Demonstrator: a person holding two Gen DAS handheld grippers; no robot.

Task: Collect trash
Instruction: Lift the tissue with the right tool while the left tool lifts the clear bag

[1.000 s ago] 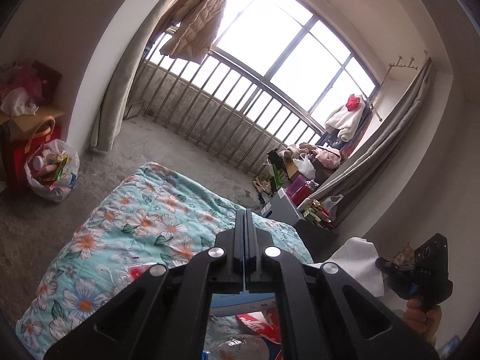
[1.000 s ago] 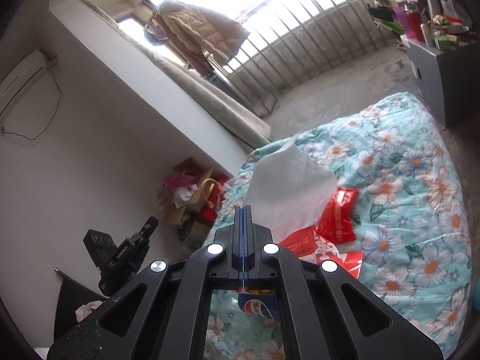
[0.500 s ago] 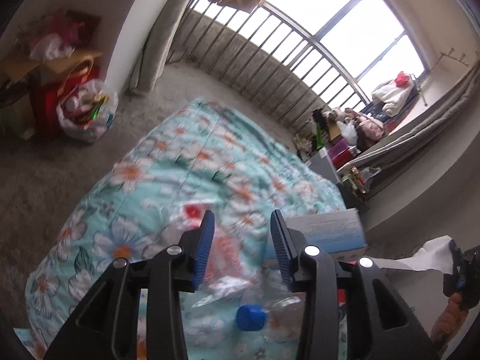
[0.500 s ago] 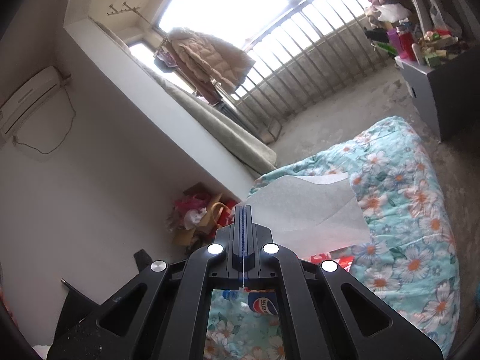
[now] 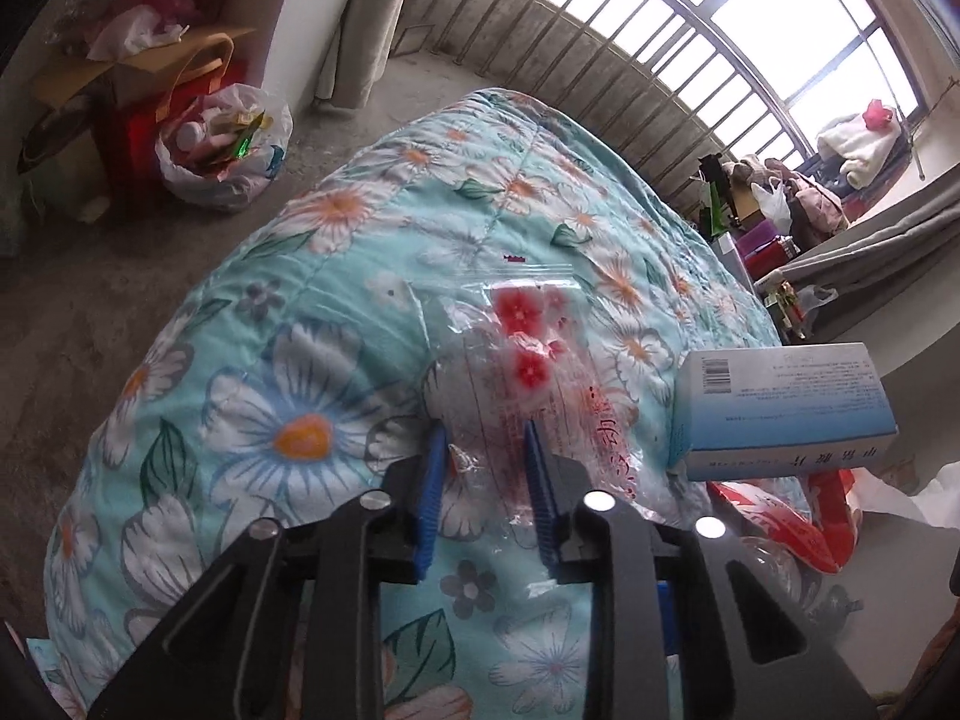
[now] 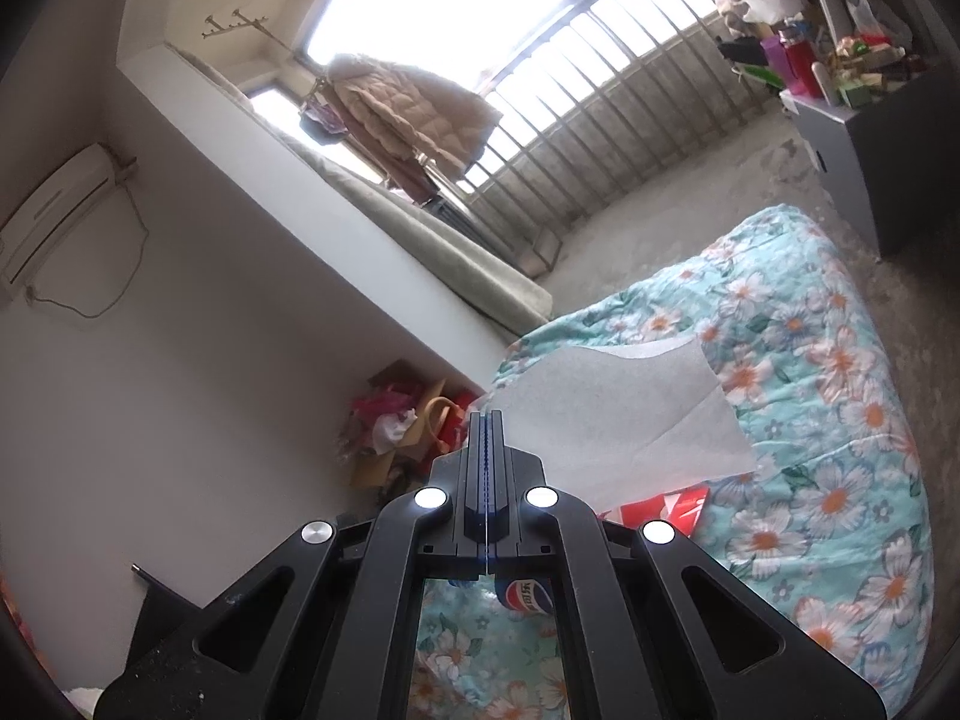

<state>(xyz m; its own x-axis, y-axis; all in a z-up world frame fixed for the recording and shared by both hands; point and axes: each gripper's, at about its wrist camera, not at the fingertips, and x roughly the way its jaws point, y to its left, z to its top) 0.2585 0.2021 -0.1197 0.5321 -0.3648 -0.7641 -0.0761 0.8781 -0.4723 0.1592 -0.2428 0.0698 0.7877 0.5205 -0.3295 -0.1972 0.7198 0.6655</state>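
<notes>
My left gripper [image 5: 485, 444] is open, its blue pads either side of the near edge of a clear plastic zip bag [image 5: 522, 354] with red flowers, lying on the floral quilt [image 5: 336, 312]. A pale blue carton [image 5: 786, 414] and a red wrapper [image 5: 792, 528] lie to its right. My right gripper [image 6: 487, 420] is shut on a white tissue sheet [image 6: 624, 408], held up above the quilt [image 6: 828, 420]. A Pepsi bottle [image 6: 528, 597] and a red wrapper [image 6: 660, 507] lie below it.
A white plastic bag full of rubbish [image 5: 222, 150] stands on the concrete floor by cardboard boxes [image 5: 120, 66] at the left. A grey cabinet [image 6: 858, 150] with clutter stands beyond the bed, near the window railing [image 5: 600, 60].
My left gripper has opened and dropped to the quilt, now straddling the clear bag's edge. My right gripper has lifted the tissue higher off the bed.
</notes>
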